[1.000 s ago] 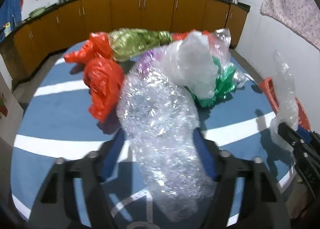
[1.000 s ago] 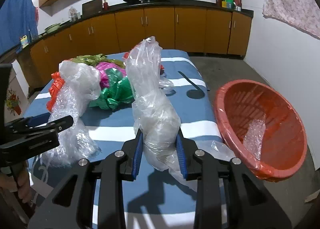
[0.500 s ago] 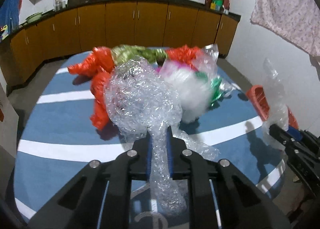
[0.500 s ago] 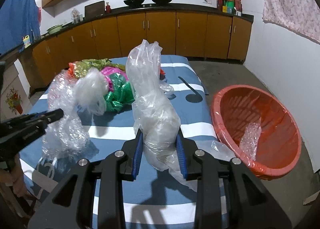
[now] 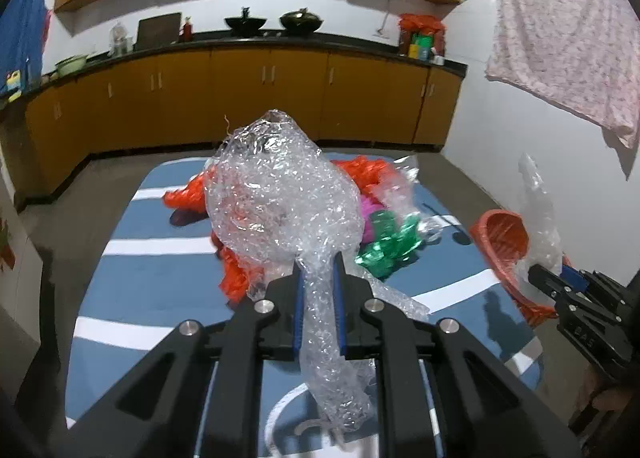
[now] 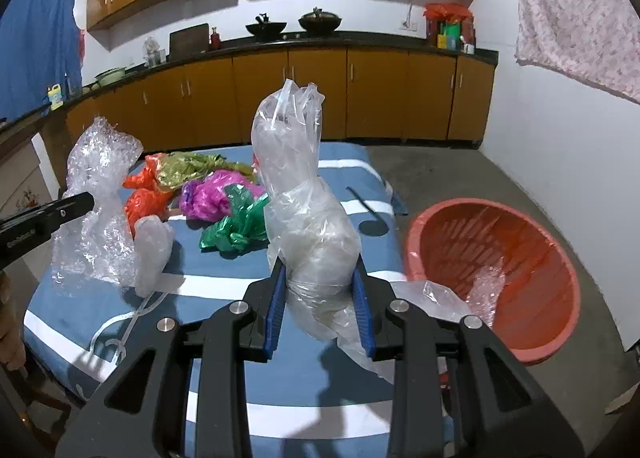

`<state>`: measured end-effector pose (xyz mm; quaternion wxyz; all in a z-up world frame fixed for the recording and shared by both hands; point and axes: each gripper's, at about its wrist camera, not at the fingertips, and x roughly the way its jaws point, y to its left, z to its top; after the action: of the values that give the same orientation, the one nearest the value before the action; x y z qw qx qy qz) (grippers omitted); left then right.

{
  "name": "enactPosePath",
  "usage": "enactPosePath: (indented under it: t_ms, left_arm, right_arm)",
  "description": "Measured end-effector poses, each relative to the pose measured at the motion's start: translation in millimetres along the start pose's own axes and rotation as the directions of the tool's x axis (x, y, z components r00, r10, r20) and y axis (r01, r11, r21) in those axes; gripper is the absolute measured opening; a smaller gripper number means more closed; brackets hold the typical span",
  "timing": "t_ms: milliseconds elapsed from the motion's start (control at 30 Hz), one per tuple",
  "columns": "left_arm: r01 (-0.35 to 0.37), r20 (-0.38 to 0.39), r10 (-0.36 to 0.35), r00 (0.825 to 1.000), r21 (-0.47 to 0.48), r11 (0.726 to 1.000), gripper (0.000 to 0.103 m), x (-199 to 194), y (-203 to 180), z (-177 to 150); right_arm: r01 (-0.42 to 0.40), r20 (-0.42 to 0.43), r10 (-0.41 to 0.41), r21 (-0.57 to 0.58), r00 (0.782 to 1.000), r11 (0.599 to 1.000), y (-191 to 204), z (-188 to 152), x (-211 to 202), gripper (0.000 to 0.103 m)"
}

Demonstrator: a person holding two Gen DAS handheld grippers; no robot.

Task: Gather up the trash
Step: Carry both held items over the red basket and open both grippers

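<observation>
Table, blue cloth with white stripes, carries loose trash heap. Red basket off table's right edge, tilted toward camera, scrap of clear plastic inside. Left gripper: jaws clamped on bubble wrap wad, held above table. Right gripper: jaws clamped on clear plastic bag, upright, beside basket. On table between them: orange bag, gold-green foil, magenta bag, green bag (all crumpled, touching one another).
</observation>
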<state>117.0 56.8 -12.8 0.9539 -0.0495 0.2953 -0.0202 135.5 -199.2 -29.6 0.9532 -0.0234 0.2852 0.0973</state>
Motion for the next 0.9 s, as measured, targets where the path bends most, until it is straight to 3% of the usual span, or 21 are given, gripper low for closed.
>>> enactPosePath:
  t_ms: [300, 900]
  left_arm:
    - [0.078, 0.017, -0.08, 0.997, 0.079, 0.994, 0.014, -7, -38, 2]
    - [0.236, -0.004, -0.238, 0.971, 0.158, 0.959, 0.014, 9, -105, 11]
  right_arm:
    - [0.087, 0.047, -0.086, -0.016, 0.995, 0.996, -13, 3, -17, 0.032]
    - [0.257, 0.043, -0.263, 0.121, 0.964, 0.959, -80, -2, -29, 0.032]
